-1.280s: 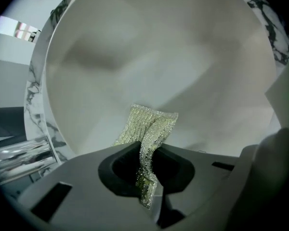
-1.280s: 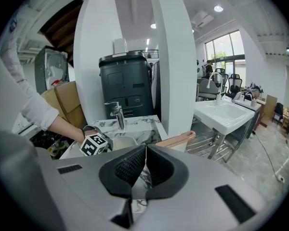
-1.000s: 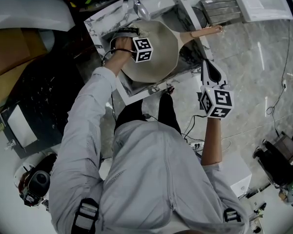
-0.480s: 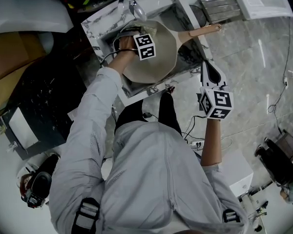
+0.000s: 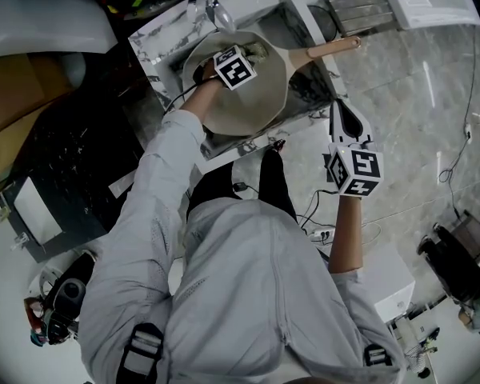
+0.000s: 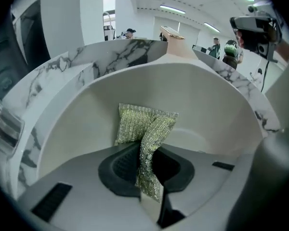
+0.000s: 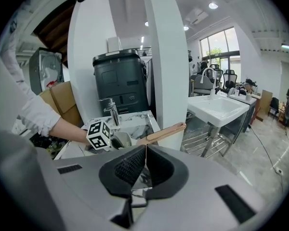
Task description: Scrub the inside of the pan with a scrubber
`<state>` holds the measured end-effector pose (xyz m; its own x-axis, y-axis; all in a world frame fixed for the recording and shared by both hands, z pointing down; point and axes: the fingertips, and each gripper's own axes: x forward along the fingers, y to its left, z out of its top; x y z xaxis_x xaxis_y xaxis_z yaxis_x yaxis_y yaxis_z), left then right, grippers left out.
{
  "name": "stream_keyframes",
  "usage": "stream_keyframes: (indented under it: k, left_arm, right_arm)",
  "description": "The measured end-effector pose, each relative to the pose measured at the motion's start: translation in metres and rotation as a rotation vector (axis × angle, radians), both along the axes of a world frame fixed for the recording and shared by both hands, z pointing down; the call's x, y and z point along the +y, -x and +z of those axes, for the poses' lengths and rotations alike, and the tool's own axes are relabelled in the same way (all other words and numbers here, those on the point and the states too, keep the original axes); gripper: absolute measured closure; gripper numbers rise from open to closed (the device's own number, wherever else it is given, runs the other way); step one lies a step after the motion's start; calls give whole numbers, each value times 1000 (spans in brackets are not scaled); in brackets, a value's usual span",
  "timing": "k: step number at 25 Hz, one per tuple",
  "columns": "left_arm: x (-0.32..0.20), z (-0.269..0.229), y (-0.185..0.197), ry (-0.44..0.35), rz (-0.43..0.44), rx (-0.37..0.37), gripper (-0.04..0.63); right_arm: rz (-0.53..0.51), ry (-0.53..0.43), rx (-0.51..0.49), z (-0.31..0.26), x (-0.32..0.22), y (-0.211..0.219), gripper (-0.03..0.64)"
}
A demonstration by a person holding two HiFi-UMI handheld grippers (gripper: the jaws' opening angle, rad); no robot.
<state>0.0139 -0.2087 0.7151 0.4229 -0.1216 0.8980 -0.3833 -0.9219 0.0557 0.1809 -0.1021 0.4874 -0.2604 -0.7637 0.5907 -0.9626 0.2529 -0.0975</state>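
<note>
Left tool [image 5: 246,57] is down inside the pan [image 5: 240,106], clenched on the scrubber [image 5: 258,51] by the pan's far wall. That's the head view, with the pan sitting mid-way across the marble surface [image 5: 154,45] and its wooden handle [image 5: 334,50] poking out past the right edge. Off to the side hangs the right tool [image 5: 342,112], well apart from the pan, over the floor [image 5: 416,110].

Over to the left gripper view: the jaws pinch a fold of glittery mesh, and the rest of the scrubber flares out against the pale inner wall. It looks soft, floppy and very light. A grip close to the working end should stop it buckling under pressure. The pan's coating looks smooth, so the pan may slide unless the handle is steadied.

Right gripper view now: the jaws are closed together with nothing between them, and the handle sits out ahead, not touched.
</note>
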Motion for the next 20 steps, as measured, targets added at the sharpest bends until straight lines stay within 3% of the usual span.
stream_keyframes:
  k: [10,20]
  left_arm:
    - [32,-11,-38,36,164,114,535]
    - [92,-22,-54,177,364,150,535]
  right_arm:
    - [-11,3,-6,1,4,5,581]
    - [-26,4,-14,1,5,15,581]
